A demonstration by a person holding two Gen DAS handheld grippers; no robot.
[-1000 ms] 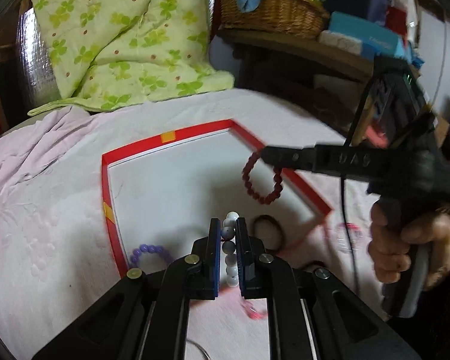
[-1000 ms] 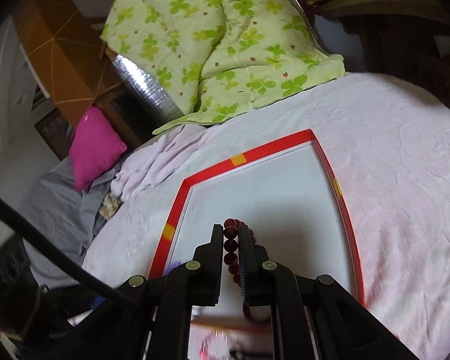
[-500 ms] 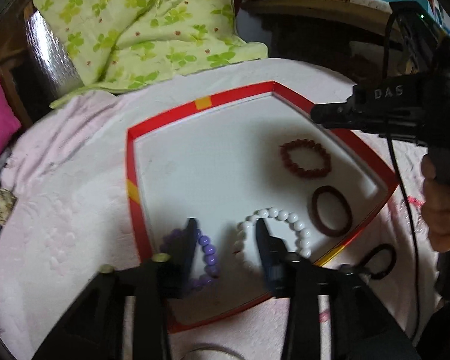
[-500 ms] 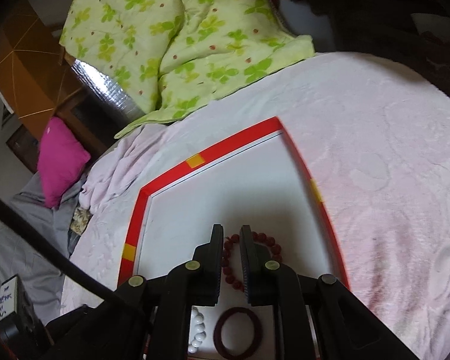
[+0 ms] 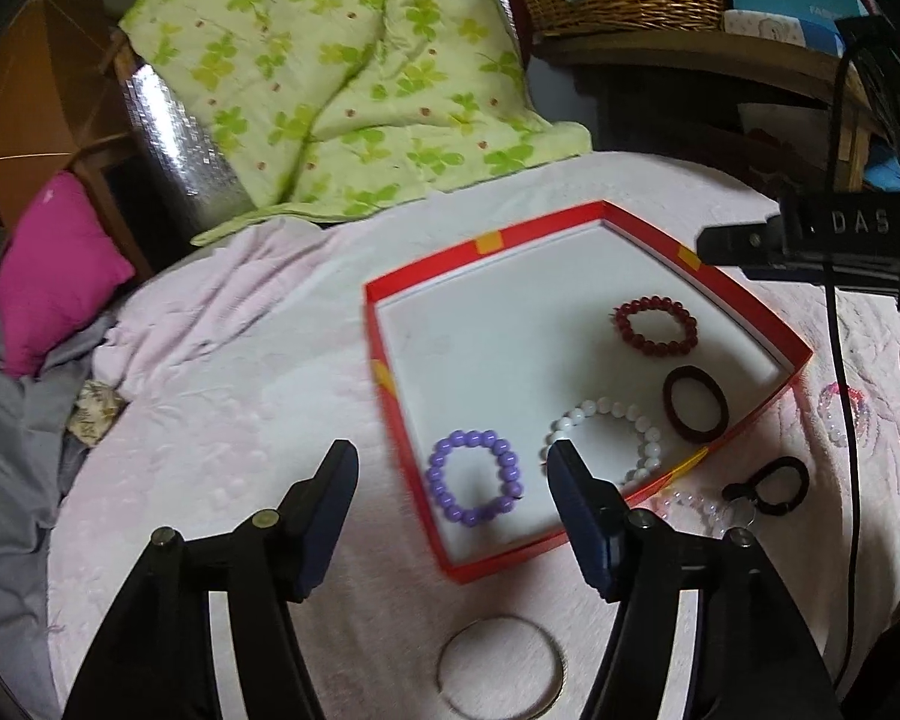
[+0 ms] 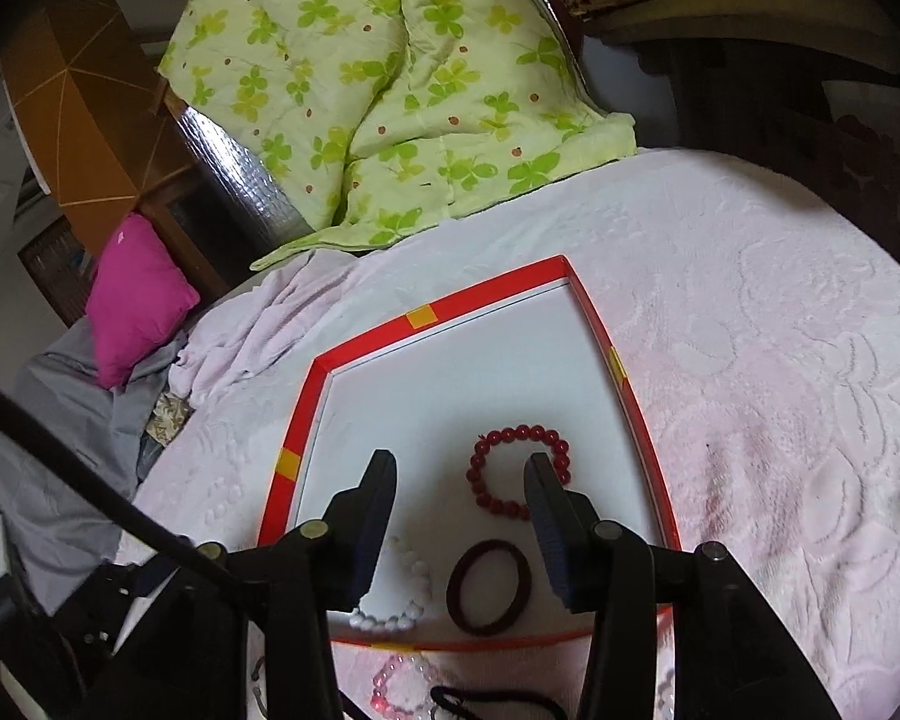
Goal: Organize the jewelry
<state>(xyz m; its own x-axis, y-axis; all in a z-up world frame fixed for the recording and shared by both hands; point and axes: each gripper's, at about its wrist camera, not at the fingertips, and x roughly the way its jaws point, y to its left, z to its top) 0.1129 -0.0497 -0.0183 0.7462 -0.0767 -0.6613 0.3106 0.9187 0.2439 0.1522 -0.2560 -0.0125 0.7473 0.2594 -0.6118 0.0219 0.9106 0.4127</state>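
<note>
The thin metal ring [image 5: 501,669] is seen on the blanket, outside the red tray [image 5: 744,300], just under the left tongs [image 5: 450,468]; these are nearer than the right tongs [image 6: 459,474]; both are opening, nothing held.

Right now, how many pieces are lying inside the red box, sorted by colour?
Inside the red box:
Purple bead bracelet: 1
White bead bracelet: 1
Dark red bead bracelet: 1
Dark maroon plain ring: 1
Total: 4
</note>
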